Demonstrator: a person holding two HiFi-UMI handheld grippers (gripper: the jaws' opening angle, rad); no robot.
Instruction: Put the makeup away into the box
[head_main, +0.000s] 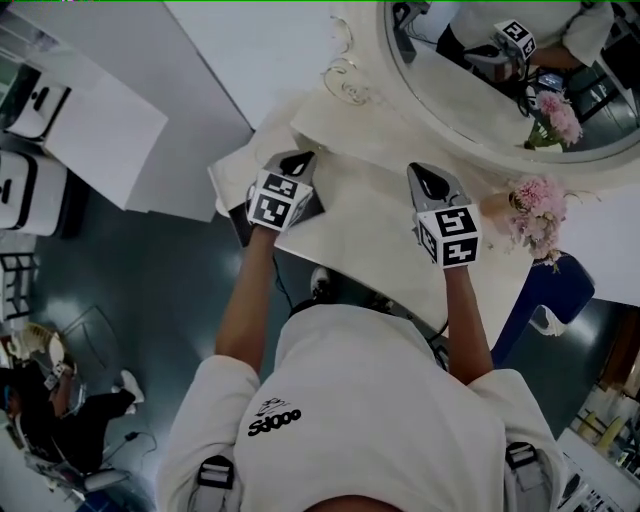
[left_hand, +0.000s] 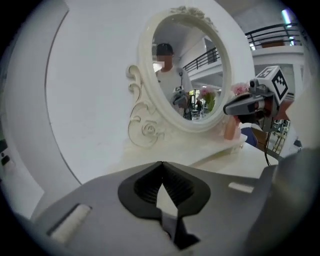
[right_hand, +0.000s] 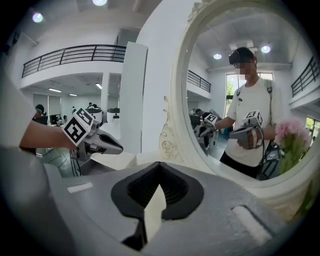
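Note:
Both grippers hang above the white dressing table (head_main: 372, 235), in front of its oval mirror (head_main: 480, 100). My left gripper (head_main: 302, 158) is shut, jaw tips meeting with nothing between them (left_hand: 161, 162). My right gripper (head_main: 425, 172) is also shut and empty (right_hand: 160, 163). Each shows in the other's view: the right gripper (left_hand: 250, 103) in front of the mirror (left_hand: 192, 70), the left gripper (right_hand: 95, 141) to the left of the mirror frame (right_hand: 175, 135). No makeup and no box can be made out in any view.
Pink flowers in a vase (head_main: 535, 212) stand at the table's right end by the mirror. A blue chair (head_main: 555, 290) sits beyond that end. White cabinets (head_main: 95, 130) stand at the left, and a seated person (head_main: 50, 405) is at the lower left.

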